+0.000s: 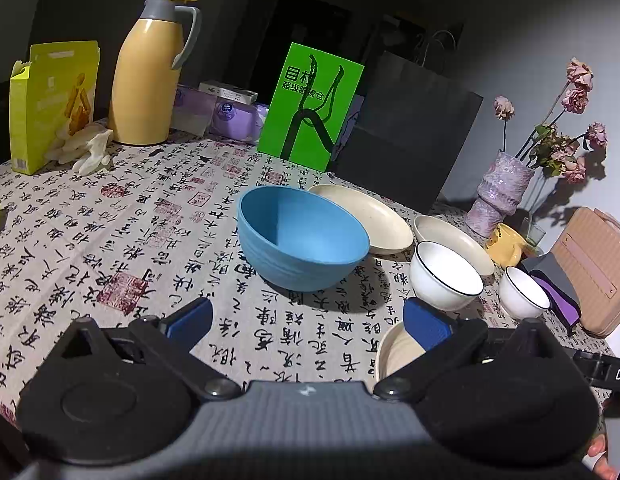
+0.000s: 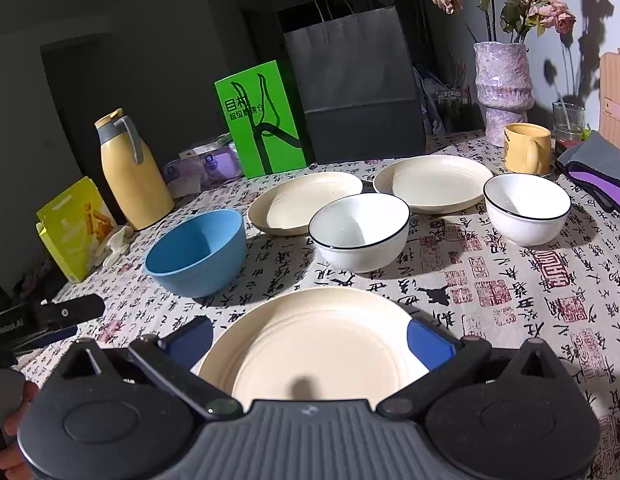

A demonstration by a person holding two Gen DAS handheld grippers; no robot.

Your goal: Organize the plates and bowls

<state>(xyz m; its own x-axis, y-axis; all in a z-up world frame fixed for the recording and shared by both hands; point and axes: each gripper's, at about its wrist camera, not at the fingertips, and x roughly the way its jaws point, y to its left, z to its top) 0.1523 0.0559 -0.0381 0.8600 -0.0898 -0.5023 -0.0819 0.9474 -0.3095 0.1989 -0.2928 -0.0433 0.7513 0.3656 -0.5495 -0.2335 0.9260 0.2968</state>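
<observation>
Three cream plates (image 2: pixel 322 344), two white bowls (image 2: pixel 360 230), one blue bowl (image 2: pixel 196 252).

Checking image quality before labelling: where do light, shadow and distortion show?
Left wrist view: dim background, a hard shadow right of the blue plastic bowl, fisheye-curved table edges. Right wrist view: dried flowers in the purple vase cast sharp wall shadows; a dark shadow spot on the near cream plate.
</observation>
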